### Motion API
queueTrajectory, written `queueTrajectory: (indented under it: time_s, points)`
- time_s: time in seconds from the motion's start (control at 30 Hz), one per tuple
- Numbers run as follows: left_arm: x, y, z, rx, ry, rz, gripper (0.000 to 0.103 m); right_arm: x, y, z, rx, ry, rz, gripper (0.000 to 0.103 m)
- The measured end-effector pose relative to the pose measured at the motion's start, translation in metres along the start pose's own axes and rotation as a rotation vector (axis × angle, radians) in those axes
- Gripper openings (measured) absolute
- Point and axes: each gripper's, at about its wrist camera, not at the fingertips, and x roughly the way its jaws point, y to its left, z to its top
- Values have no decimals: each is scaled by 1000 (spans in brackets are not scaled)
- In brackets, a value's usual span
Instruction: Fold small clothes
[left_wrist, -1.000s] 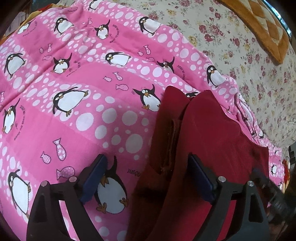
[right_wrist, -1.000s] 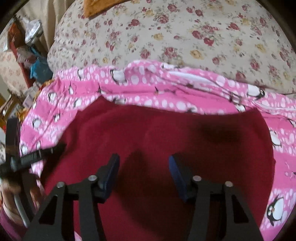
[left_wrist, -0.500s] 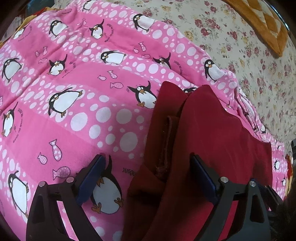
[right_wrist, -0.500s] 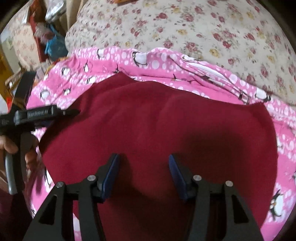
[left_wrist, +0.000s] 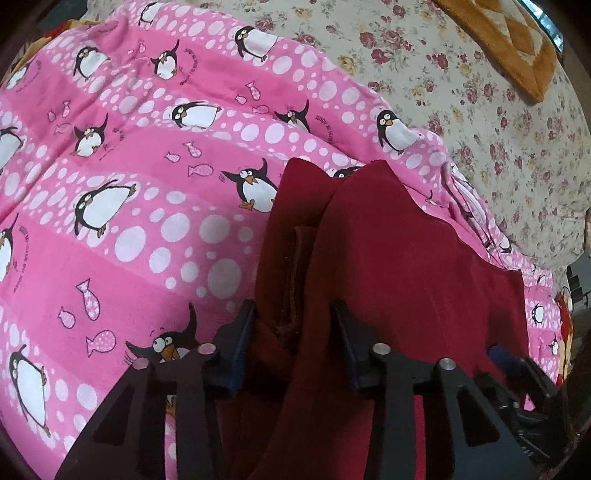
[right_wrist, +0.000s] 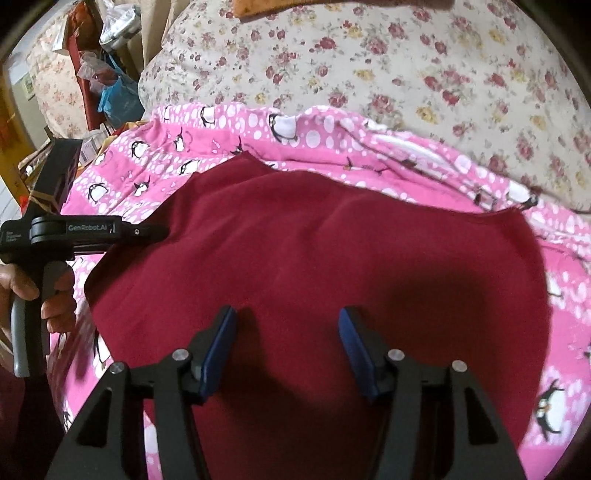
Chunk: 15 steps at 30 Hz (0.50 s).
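A dark red garment (right_wrist: 325, 266) lies spread on a pink penguin-print blanket (left_wrist: 147, 206). In the left wrist view its left edge (left_wrist: 295, 266) stands up in a fold with a seam showing. My left gripper (left_wrist: 293, 332) has its jaws partly closed around that raised edge, with cloth between the pads and a gap left. My right gripper (right_wrist: 286, 343) is open and empty, low over the middle of the garment. The left gripper's body and the hand holding it show in the right wrist view (right_wrist: 74, 232).
A cream floral bedsheet (right_wrist: 406, 74) covers the bed behind the blanket. An orange patterned cushion (left_wrist: 517, 44) lies at the far right corner. Bags and clutter (right_wrist: 110, 88) stand beside the bed at the left.
My left gripper's jaws have narrowed around the garment's raised left edge. The right gripper has drawn back, and more of the red garment and the left tool show.
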Motion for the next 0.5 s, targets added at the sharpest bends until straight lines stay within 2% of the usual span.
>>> queueTrajectory:
  time_s: [0.1,0.2,0.3,0.4,0.5]
  points:
    - [-2,-2,0,7,-9,9,10,-11,-7,-1,-3,-25,-35,61]
    - [-4,-2,1,4,-14,7,6,-7,-21,-4,46,-14,-28,52]
    - [-6,-2,1,2,-17,1,4,-4,-24,-1,76,-26,-24,50]
    - [-8,-1,2,-7,-20,-13,2,0,-16,10,81,-26,41,48]
    - [-14,-1,2,-21,-28,-41,1,23,-9,12,55,44,24,48]
